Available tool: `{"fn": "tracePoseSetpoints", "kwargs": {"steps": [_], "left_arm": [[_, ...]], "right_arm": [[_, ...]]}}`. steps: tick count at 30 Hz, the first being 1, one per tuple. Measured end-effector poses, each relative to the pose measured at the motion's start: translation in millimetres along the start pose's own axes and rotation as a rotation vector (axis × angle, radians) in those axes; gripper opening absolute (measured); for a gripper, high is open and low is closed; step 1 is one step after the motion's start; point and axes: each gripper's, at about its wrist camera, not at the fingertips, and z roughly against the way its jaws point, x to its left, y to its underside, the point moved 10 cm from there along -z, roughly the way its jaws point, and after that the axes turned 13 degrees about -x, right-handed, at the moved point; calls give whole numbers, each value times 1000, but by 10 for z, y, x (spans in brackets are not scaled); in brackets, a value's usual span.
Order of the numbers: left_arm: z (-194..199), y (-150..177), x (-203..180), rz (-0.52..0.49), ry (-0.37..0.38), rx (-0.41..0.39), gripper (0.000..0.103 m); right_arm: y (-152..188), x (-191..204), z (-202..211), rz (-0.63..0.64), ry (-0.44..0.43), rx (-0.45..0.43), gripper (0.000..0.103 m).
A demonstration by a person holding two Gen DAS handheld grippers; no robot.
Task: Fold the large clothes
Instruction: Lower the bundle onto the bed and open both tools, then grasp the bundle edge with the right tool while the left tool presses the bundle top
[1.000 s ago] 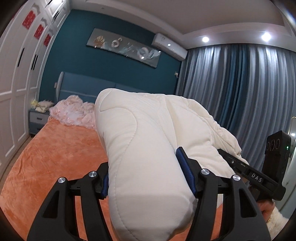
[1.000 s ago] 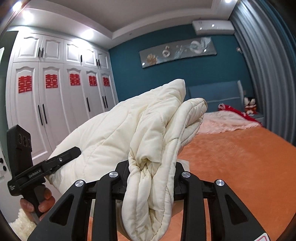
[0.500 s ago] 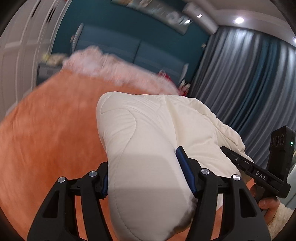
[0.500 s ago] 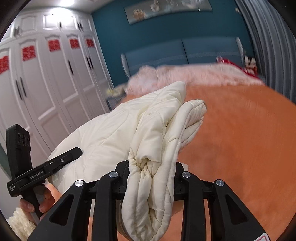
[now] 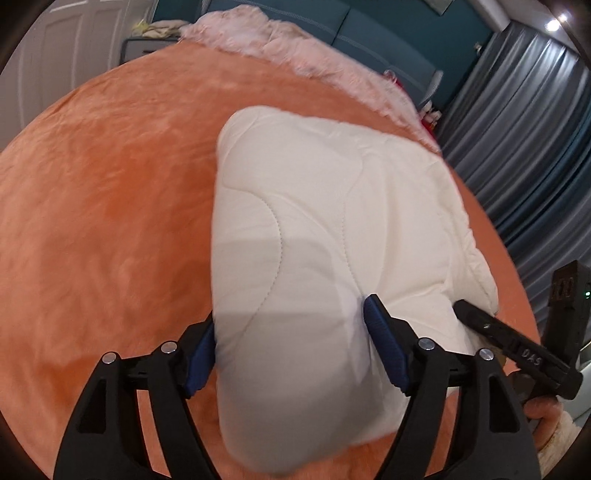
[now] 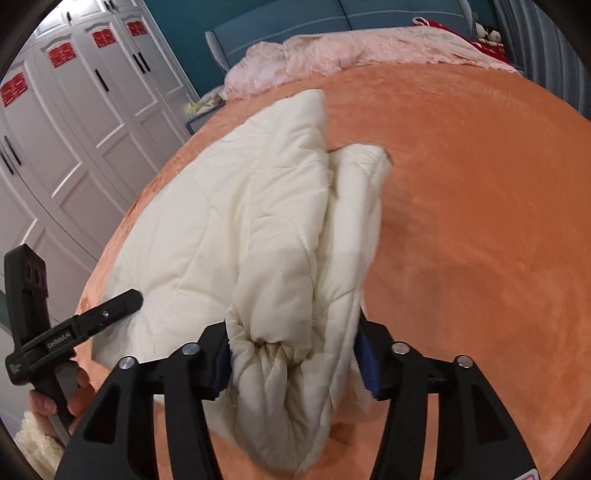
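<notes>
A thick fold of the cream quilted garment is seen between the blue pads of the left tongs. These jaws have just been opening, and the padding bulges out between them; whether the pads are pressing on it cannot be told. A bunched, gathered edge of the same garment lies between the pads of the right tongs, whose jaws have also just been opening; here too the hold cannot be judged. Beyond both tongs the garment is spread flat on the orange bed cover, reaching toward the far end. At the far end a pink ruffled blanket is heaped before the blue headboard. White wardrobes stand on the left and grey curtains hang on the right.
</notes>
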Motion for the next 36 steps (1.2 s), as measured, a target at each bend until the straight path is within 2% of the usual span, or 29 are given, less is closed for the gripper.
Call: {"fn": "tracePoseSetpoints", "kwargs": {"steps": [4, 6, 8, 10, 14, 17, 24, 30, 36], "left_arm": [[270, -178, 17, -72, -175, 23, 73], [401, -334, -65, -102, -217, 10, 73], [528, -563, -203, -130, -265, -20, 73], [561, -817, -370, -140, -282, -46, 73], [327, -1075, -537, -140, -296, -25, 73], [34, -1015, -515, -144, -327, 42, 73], [-471, -549, -294, -118, -378, 184, 69], [-636, -380, -259, -178, -424, 191, 69], [-758, -261, -217, -203, -457, 186, 69]], "right_arm": [[-155, -33, 366, 83, 112, -24, 60], [-303, 21, 547, 122, 155, -54, 60], [-464, 98, 628, 132, 159, -69, 56], [-689, 206, 622, 116, 129, -72, 21], [-925, 341, 380, 106, 123, -28, 8], [-877, 339, 123, 75, 140, 42, 8], [-412, 114, -325, 37, 200, 193, 8], [-184, 21, -499, 74, 213, 236, 7], [-95, -48, -657, 71, 215, 251, 7]]}}
